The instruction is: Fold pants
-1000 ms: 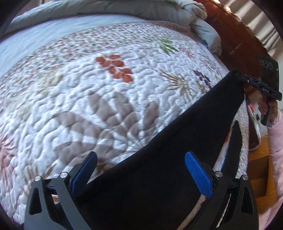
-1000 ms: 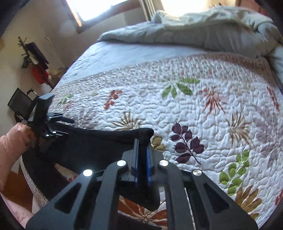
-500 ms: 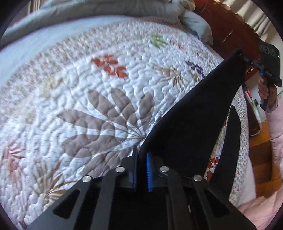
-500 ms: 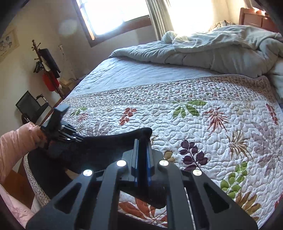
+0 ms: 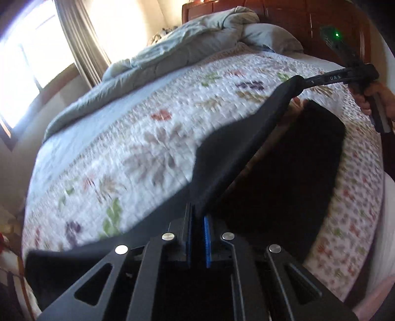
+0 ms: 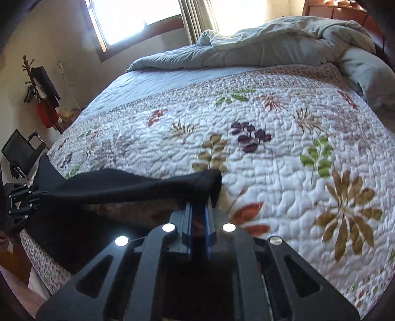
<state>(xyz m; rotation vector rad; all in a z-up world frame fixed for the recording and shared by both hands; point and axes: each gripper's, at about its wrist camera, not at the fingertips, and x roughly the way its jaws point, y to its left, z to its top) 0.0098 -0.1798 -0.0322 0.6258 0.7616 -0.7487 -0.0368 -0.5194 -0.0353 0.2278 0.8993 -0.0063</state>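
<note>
Holding the black pants [image 5: 237, 153] above the bed, we have both tools clenched on the fabric. Our left tool [image 5: 197, 222] pinches one end of the raised edge between its blue pads [image 5: 206, 242], with the jaws pressed nearly together around the cloth. Our right tool [image 6: 198, 210] grips the other end the same way, a small bunch of fabric poking out past its fingertips. In the left wrist view the right tool [image 5: 306, 81] shows at the far end of the stretched edge, with the person's hand [image 5: 377, 98] on its handle. In the right wrist view the left tool [image 6: 37, 193] appears at the left rim, where the cloth runs into it.

Between the two tools the edge of the pants is lifted clear of the floral quilt [image 6: 284, 138] and hangs in a shallow sag. Below that edge, the rest of the garment lies dark on the quilt near the side of the bed, partly in shadow.

A rumpled grey comforter [image 6: 271, 42] is piled at the far end of the bed, against a wooden headboard [image 5: 284, 17]. A bright window [image 6: 133, 17] with curtains is behind it.
</note>
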